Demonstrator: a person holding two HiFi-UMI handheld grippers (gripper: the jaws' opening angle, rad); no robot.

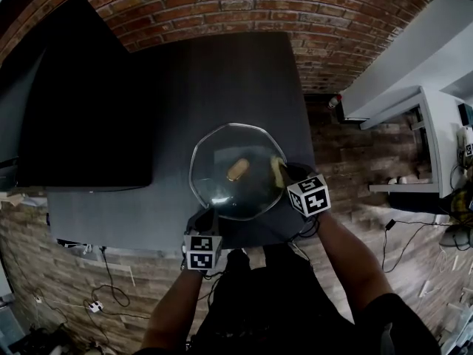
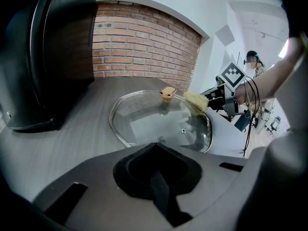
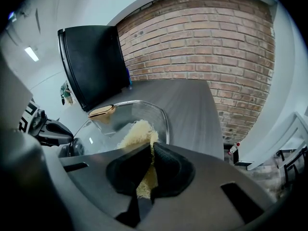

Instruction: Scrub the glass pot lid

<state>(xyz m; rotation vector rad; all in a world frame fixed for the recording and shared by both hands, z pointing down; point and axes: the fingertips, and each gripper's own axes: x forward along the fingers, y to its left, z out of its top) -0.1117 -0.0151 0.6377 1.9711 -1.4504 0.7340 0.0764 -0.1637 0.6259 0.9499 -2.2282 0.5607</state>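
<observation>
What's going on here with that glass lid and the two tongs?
A person is scrubbing a glass pot lid at the near edge of a dark table. The left tongs are shut on the lid's near rim and steady it. The right tongs are shut on a yellow scrub pad, which presses on the glass near the lid's right edge, beside the tan knob.

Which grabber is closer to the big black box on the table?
Left. The left gripper clamps the near rim of the glass lid, on the side toward the black box. The right gripper, pinching the yellow sponge, is across the lid, farther away.
</observation>
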